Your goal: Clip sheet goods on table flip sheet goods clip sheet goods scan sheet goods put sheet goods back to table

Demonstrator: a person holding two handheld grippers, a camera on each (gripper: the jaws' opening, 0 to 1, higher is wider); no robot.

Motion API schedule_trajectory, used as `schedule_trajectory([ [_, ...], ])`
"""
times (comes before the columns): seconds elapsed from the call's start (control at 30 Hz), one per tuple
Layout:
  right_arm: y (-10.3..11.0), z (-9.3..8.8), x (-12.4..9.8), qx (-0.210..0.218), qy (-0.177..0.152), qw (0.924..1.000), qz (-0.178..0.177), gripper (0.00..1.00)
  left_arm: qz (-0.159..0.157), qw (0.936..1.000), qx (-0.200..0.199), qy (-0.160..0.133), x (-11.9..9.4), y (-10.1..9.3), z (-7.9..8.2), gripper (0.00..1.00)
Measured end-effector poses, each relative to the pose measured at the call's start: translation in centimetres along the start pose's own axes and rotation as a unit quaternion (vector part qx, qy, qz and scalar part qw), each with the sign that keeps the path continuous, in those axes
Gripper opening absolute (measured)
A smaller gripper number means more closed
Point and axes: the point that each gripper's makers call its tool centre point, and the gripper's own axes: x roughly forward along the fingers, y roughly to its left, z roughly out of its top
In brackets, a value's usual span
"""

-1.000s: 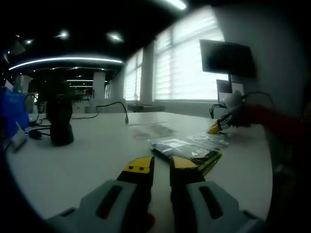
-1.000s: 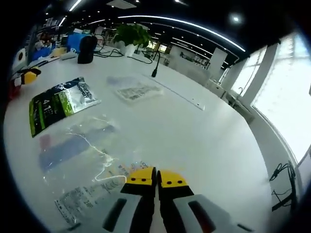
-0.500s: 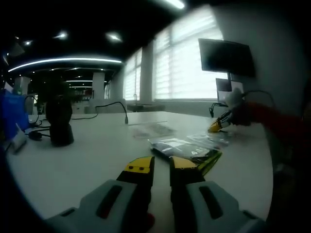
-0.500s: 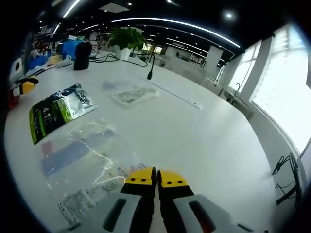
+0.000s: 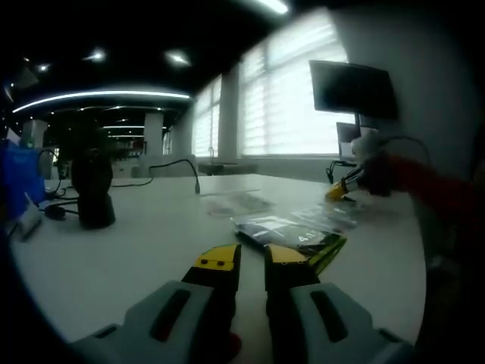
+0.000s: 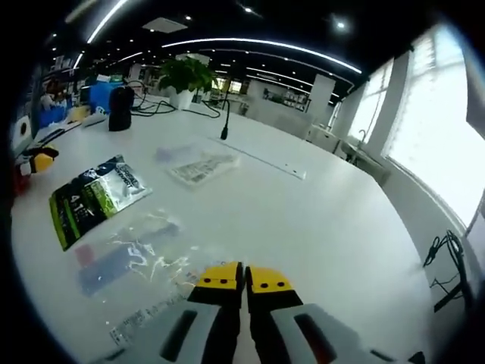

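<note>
Clear sheet packet (image 6: pixel 132 262) lies lower left on the counter (image 6: pixel 303 220), pinched by right tongs (image 6: pixel 244 279). Left tongs (image 5: pixel 251 259) sit slightly spread.

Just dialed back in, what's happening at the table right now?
The right gripper is shut on the edge of a clear plastic bag, lifting it off the white table. The left gripper rests open and empty beside a green and black packet. Another clear packet lies farther off.

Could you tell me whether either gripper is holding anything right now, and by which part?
The right gripper is shut on the clear bag, pinching its near edge. The left gripper holds nothing, its jaws slightly apart over the table.
</note>
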Motion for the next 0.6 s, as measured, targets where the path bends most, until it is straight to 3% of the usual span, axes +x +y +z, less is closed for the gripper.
schedule_trajectory([
  [0.27, -0.1, 1.4, -1.1, -0.002, -0.011, 0.9999, -0.007, 0.00, -0.001, 1.0000, 0.002, -0.001, -0.1, -0.2, 0.0, 0.06],
  [0.6, 0.5, 4.4, -2.5, -0.009, -0.033, 0.9994, -0.009, 0.00, 0.000, 1.0000, 0.003, 0.000, -0.3, -0.3, 0.1, 0.06],
])
